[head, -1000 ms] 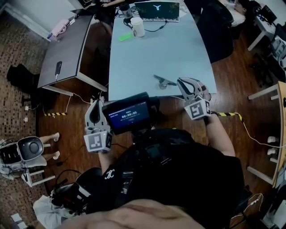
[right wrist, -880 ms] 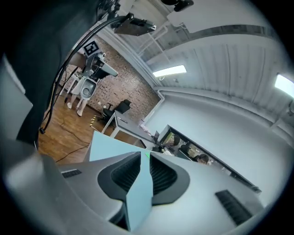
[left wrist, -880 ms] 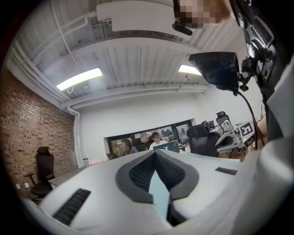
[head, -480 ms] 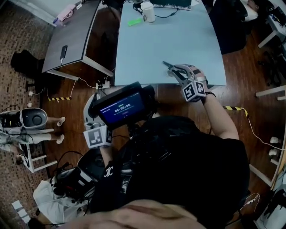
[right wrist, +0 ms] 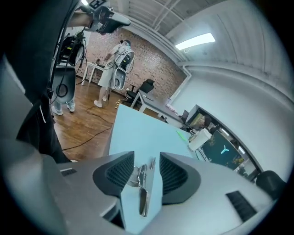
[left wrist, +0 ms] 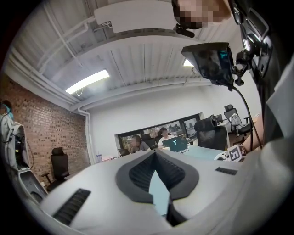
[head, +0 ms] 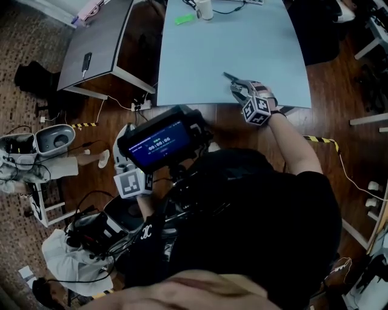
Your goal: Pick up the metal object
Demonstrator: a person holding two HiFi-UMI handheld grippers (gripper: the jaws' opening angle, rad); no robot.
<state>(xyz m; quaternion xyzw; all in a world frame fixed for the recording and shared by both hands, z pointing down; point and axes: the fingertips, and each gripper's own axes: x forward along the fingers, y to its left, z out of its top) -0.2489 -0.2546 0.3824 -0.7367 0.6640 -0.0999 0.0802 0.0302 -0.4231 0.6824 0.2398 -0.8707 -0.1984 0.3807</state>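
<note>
The metal object (head: 229,77), a small shiny clip, lies near the front edge of the light blue table (head: 230,42). My right gripper (head: 236,88) reaches over that edge to it. In the right gripper view the clip (right wrist: 143,193) lies lengthwise between the jaws of the right gripper (right wrist: 147,157). Those jaws are opening and their pads do not press on it. My left gripper (head: 125,134) hangs low by my body, off the table. In its own view the left gripper (left wrist: 155,152) has its tips together with nothing held.
A white cup (head: 204,8) and a green item (head: 184,19) sit at the table's far end. A grey side table (head: 103,42) with a dark handset (head: 87,61) stands to the left. A screen (head: 159,145) juts out from my chest. White machines (head: 48,142) and cables lie on the floor.
My right gripper has moved forward from beside the table's edge to the clip, which now lies between its jaws. The left gripper has stayed low by my body.
</note>
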